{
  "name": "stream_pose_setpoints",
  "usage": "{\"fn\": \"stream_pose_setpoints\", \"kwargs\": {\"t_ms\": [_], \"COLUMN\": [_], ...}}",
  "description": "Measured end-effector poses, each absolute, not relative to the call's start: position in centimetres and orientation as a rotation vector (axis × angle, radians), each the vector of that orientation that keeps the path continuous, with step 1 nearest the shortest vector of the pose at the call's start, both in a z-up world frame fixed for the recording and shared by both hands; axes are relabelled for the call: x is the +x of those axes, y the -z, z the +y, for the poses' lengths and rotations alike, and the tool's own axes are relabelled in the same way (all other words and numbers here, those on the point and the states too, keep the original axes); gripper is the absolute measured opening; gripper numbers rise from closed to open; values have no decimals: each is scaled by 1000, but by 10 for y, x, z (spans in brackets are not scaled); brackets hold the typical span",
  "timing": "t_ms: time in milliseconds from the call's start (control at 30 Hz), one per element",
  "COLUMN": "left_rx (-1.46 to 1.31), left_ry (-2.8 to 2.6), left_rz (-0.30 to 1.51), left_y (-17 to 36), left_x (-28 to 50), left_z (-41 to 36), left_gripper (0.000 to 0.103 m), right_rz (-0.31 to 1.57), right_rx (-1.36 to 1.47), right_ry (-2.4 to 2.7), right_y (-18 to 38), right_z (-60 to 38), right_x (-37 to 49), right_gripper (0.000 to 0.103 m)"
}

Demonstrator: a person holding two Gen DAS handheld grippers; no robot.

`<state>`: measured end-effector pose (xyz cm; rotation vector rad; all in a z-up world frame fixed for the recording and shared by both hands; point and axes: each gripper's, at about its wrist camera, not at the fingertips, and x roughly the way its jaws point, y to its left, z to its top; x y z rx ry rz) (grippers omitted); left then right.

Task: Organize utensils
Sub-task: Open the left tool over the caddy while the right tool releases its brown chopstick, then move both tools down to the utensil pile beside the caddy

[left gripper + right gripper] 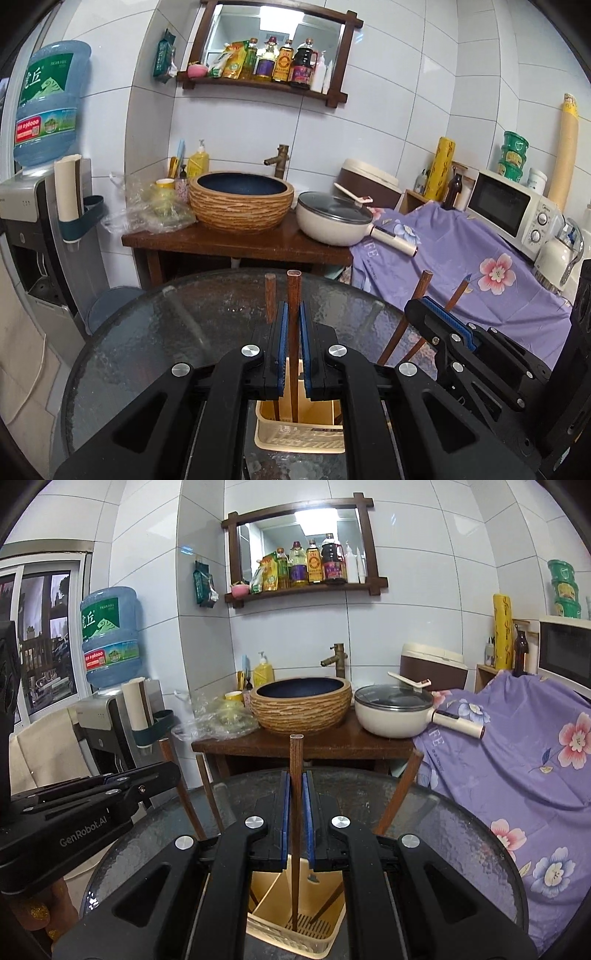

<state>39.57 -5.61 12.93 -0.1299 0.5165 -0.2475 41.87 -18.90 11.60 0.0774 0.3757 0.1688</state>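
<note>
Two wrist views cover the scene. Left wrist view: the left gripper (291,317) has its fingers (282,325) clenched on one upright wooden chopstick (294,332), whose lower end stands inside the cream utensil basket (299,439) directly below. A second chopstick (270,299) rises just left of the fingers, apart from them. To the right, the right gripper (439,314) is seen from the side, with two more chopsticks (417,306) slanting beside it. This view alone shows the whole microwave (513,210) and the kettle (557,254) at the far right. Right wrist view: the right gripper (294,797) has its fingers (284,805) clenched on another upright chopstick (295,812), its tip reaching the slotted floor of the utensil basket (291,938); the basket's inner divider is visible only here. The left gripper (110,786) enters from the left edge, and only this view shows the window (44,638). Both views show the basket on the round glass counter (147,332), close to its near edge and largely hidden under the gripper bodies. The far half of the counter is bare glass. Beyond its far rim stands the wooden washstand (332,746) carrying the basin (301,705) and the lidded pan (391,712); the purple floral cloth (517,757) borders the right rim.
</note>
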Motion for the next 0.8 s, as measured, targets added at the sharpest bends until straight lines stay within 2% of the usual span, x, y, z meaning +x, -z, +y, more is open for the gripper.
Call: {"fn": "stream_pose_setpoints", "kwargs": {"t_ms": [467, 533, 567, 600, 633, 667, 733, 800], "left_rx": [-121, -114, -122, -131, -140, -139, -126, -118], "left_ry": [248, 238, 236, 237, 242, 249, 256, 259], "left_rz": [590, 588, 579, 570, 557, 546, 525, 496], "left_y": [-106, -106, -108, -109, -112, -114, -119, -122], "left_x": [406, 406, 404, 402, 398, 394, 384, 370], "left_z": [-58, -58, -56, -55, -54, -52, -51, -47], "left_gripper": [8, 22, 35, 41, 42, 43, 49, 60], "right_rz": [368, 359, 351, 342, 330, 318, 291, 294], "right_rx": [87, 77, 74, 75, 81, 87, 100, 97], "right_ry": [-156, -148, -146, -144, -146, -147, -150, -153], "right_y": [-115, -116, -117, -118, -119, -120, -122, -123], "right_z": [-198, -198, -199, -199, -200, -202, -205, -206], "right_x": [412, 409, 407, 405, 401, 398, 387, 378], "right_gripper": [8, 11, 16, 22, 37, 46, 47, 47]}}
